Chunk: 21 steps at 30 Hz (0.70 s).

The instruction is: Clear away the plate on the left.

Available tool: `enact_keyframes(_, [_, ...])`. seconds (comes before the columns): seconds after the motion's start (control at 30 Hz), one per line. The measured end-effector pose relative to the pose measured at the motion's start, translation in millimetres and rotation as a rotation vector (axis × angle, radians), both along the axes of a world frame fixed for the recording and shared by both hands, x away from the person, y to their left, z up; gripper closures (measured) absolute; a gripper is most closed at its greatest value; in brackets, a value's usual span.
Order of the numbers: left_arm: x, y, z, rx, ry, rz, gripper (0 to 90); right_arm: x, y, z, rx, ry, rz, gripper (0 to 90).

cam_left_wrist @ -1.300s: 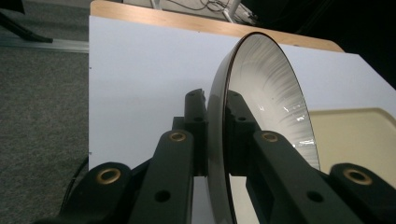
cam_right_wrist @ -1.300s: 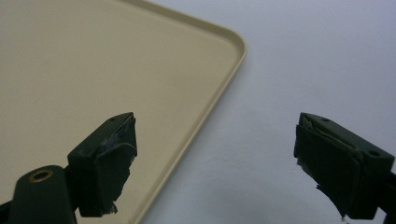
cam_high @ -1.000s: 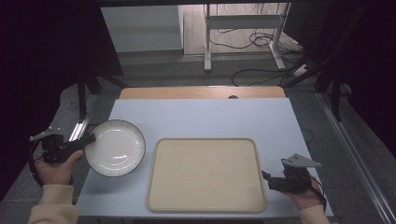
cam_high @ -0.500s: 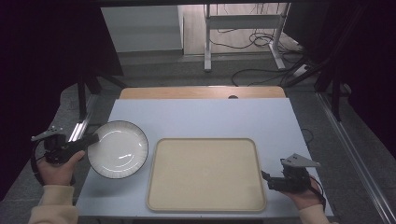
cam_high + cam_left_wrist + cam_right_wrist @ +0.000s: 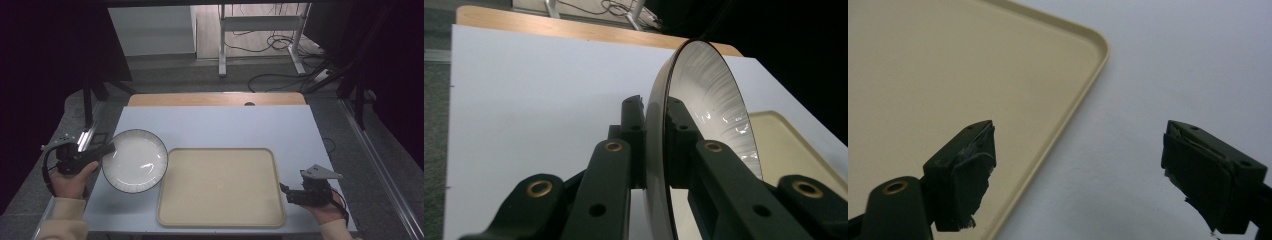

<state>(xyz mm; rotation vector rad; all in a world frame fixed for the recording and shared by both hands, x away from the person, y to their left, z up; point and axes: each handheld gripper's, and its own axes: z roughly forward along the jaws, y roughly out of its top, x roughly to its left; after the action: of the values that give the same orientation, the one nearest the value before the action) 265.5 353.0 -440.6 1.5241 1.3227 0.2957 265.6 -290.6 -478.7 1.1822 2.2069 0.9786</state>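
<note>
The left gripper (image 5: 655, 150) has its two black jaws clamped on the rim of a round white ceramic plate with a thin dark edge (image 5: 714, 105), one jaw on the underside and one on the glossy inner face. In the left gripper view the plate stands on edge between the jaws; in the high view the left gripper (image 5: 107, 149) bites the plate (image 5: 135, 160) at its left rim, and the plate sits at the left of the pale blue table (image 5: 215, 125), its right edge just over or touching the left rim of the beige rectangular plastic tray (image 5: 220, 150); whether it is lifted clear of the table I cannot tell. The plate looks stiff, fairly heavy for a one-sided pinch, glazed and therefore slippery, and breakable if it drops; a grip on the rim alone lets it sag or swivel, so the hold should go deep over the rim and the move stay slow and low. The right gripper (image 5: 1078, 175) has its jaws wide apart and holds nothing, poised over the tray's near right corner (image 5: 1068, 115) and the bare table beside it; in the high view it (image 5: 286, 192) rests in the person's hand at the tray's near right. The tray carries nothing.
</note>
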Motion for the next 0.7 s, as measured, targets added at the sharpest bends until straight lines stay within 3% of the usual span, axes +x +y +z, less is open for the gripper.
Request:
enact_keyframes(0.2, [1.7, -6.3, -0.7, -0.023, 0.008, -0.009, 82.0, 0.0, 0.4, 0.0, -0.002, 0.0, 0.003, 14.7])
enact_keyframes(0.7, [6.0, -26.2, -2.2, -0.026, 0.018, -0.068, 81.9, 1.0, 1.7, -0.9, 0.001, 0.003, 0.011, 14.7])
